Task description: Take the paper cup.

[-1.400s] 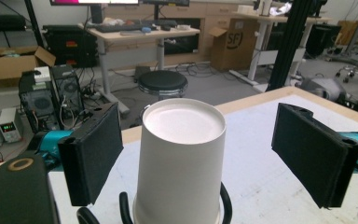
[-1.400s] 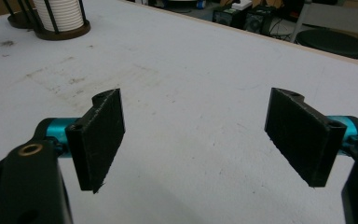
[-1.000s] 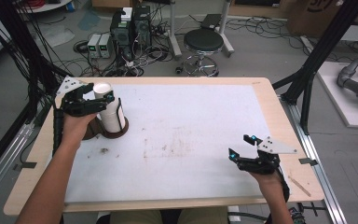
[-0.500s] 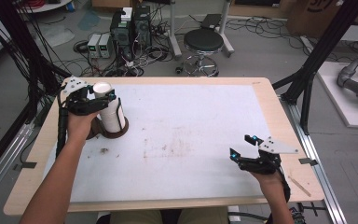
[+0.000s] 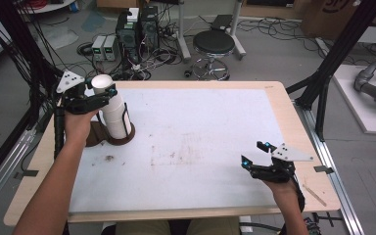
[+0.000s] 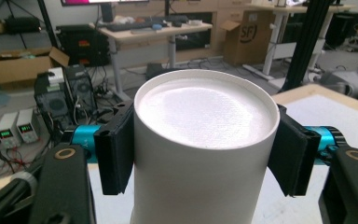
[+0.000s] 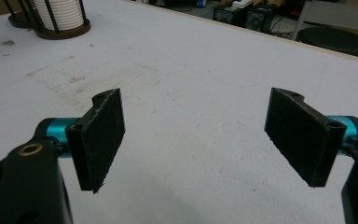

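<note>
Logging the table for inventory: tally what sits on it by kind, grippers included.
Stack of white cups: 1
Brown cup holder: 1
Left gripper, shut on the top cup: 1
Right gripper, open: 1
Total: 4

Upright white paper cup [image 6: 205,140] atop cup stack [image 5: 116,117]

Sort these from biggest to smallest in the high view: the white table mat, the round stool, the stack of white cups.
1. White table mat
2. Round stool and stack of white cups: they look about alike, and the stool stands farther from the camera, so no sure order.
</note>
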The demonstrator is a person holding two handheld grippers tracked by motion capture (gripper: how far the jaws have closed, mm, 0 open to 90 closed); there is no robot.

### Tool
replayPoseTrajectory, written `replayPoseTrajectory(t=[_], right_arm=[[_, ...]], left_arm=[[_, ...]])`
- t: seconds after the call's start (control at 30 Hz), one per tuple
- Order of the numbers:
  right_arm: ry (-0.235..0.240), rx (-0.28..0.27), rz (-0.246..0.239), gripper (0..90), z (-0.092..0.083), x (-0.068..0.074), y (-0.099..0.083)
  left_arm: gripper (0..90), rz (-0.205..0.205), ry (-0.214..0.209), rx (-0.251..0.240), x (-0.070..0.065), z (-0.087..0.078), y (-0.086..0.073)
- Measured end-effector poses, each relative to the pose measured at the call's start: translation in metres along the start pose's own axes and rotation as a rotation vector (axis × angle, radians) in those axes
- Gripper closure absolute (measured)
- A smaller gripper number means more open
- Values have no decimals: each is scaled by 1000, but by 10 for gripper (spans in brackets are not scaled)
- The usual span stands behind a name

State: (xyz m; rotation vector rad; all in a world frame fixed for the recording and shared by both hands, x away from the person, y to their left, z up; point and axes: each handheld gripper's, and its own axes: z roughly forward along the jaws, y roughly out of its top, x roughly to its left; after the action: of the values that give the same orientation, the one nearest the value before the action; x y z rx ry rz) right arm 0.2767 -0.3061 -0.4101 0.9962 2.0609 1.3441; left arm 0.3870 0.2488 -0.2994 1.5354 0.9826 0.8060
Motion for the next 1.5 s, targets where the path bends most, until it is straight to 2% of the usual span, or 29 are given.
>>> replayPoseTrajectory(t=[0.13,0.2,0.23,0.27,0.4,0.43,0.63,0.67,0.7,0.73,0.87,0.9,0.93,0.97,1.07,1.1,1.13,1.27,1.33,1.4,1.43,1.5], right_arm=[[-1,-5,-3,204,0,-1,0],[-1,-4,-1,204,-1,-1,0],[0,-4,0,204,-1,-1,0],[0,-4,0,204,0,-1,0],[2,-2,0,204,0,0,0],[1,-6,-5,204,0,0,1],[2,-9,1,204,-1,1,1],[2,-10,1,204,-1,1,2],[4,-13,-4,204,-1,1,2],[4,-13,-4,204,-1,1,2],[6,-17,-6,204,-1,1,2],[7,-15,-3,204,-1,1,2],[10,-15,-4,204,-1,2,2],[14,-15,-2,204,-1,2,2],[26,-9,-3,204,1,3,3],[26,-9,-3,204,1,3,3],[37,-5,-4,204,2,4,3],[51,2,-11,204,4,6,3],[57,3,-11,203,5,7,4],[62,6,-13,203,6,7,4],[65,8,-11,203,7,7,4],[73,11,-13,203,8,8,4]], left_arm=[[331,-6,-4,-34,-1,-5,10],[331,6,-14,-62,-5,-11,22],[331,6,-14,-62,-5,-11,22],[331,10,-26,-82,-8,-15,30],[332,32,-49,-98,-14,-18,42],[333,32,-68,-119,-18,-20,48],[333,51,-160,-152,-40,-24,65],[333,51,-160,-152,-40,-24,65],[333,50,-177,-159,-44,-24,66],[333,48,-215,-163,-51,-23,68],[333,58,-276,-163,-66,-20,69],[333,56,-308,-163,-71,-19,69],[333,56,-308,-163,-71,-19,69],[333,68,-349,-154,-80,-17,67],[332,62,-415,-155,-93,-13,61],[332,62,-415,-155,-93,-13,61],[332,60,-453,-149,-101,-9,54],[331,68,-499,-134,-112,-3,44],[331,61,-536,-114,-120,4,30],[331,58,-547,-112,-122,5,25],[332,50,-565,-98,-125,9,14],[331,41,-583,-85,-127,13,3]])
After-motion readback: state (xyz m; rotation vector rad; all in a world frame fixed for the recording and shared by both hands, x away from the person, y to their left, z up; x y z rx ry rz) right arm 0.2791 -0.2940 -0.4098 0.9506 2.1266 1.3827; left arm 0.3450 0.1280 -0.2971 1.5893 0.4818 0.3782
